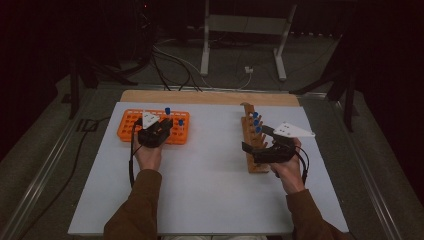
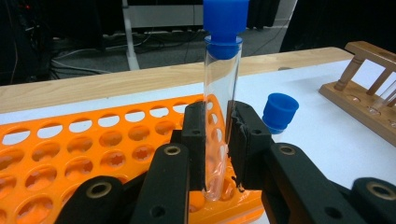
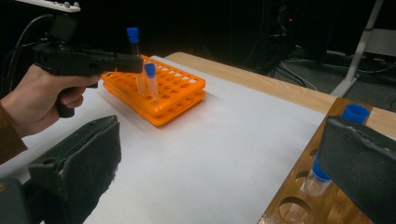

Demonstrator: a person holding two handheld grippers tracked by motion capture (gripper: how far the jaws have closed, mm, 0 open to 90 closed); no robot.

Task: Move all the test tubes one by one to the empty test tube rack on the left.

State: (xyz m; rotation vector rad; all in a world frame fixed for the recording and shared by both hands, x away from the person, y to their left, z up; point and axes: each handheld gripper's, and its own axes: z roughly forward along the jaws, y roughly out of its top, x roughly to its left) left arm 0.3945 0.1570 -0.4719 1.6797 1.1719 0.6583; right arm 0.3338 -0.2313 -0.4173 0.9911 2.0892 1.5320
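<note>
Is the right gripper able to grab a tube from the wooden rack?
Probably yes. The right gripper is open beside the wooden rack, and a blue-capped tube stands just ahead with nothing between.

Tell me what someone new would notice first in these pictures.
First, the bright orange rack at the left of the white table, where the left claw is shut on a clear test tube with a blue cap, standing upright in a corner hole. Next, the wooden rack at the right holding blue-capped tubes, with the right claw open beside it.
</note>
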